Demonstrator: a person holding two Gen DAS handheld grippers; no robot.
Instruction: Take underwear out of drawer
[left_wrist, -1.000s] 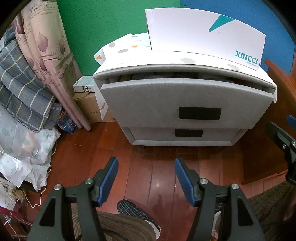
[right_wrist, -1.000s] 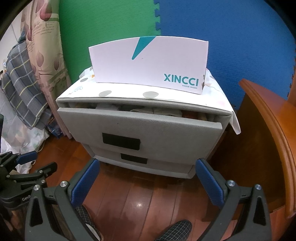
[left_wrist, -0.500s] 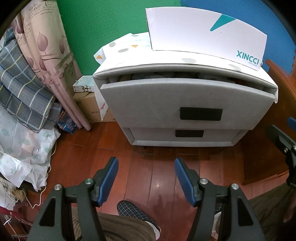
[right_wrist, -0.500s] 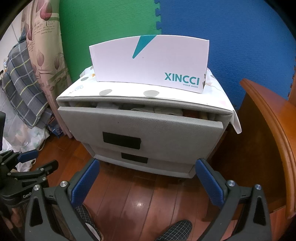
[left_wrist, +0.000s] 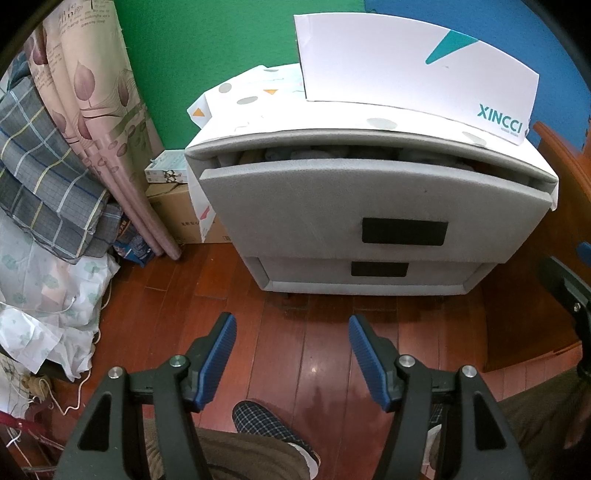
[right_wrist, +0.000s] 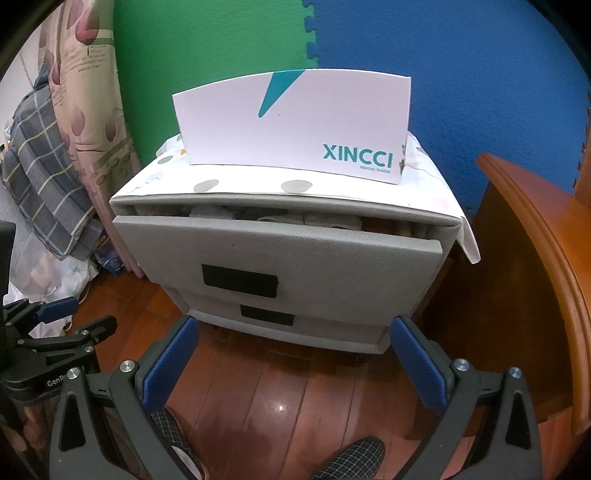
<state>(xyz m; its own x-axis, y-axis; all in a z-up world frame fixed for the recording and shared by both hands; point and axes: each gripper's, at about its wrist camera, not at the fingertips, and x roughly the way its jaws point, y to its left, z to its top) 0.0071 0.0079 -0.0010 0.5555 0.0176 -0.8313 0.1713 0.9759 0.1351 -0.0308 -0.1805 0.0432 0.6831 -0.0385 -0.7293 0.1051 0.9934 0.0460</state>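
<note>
Comparing this moment with the views of a second ago, almost nothing is found to have changed: the drawer (left_wrist: 376, 206) is seen pulled out by the same narrow gap, and both grippers are held at the same stand-off in front of the cabinet (right_wrist: 284, 266), above the wooden floor (left_wrist: 317, 354). The left gripper (left_wrist: 291, 354) is kept with its fingers (left_wrist: 218, 350) moderately apart and empty; the right gripper (right_wrist: 291, 358) is held with its fingers (right_wrist: 170, 362) wide and also empty. Neither is touching the cabinet.

The underwear (right_wrist: 280, 218) is still inside the drawer, where folded cloth is glimpsed through the slot between the drawer front and the cabinet top; which piece is which cannot be told. A white box (right_wrist: 295, 125) is seen standing on the cabinet top, behind the gap.

The stillness is judged to mean a pause before the reach, so the task is hardly begun. The gap looks too narrow for a gripper to be passed in freely, so the drawer would probably need to be drawn further out by its dark handle (left_wrist: 404, 231) before any cloth is pinched. A slippered foot (left_wrist: 273, 428) is seen below the left gripper, well in front of the cabinet.
</note>
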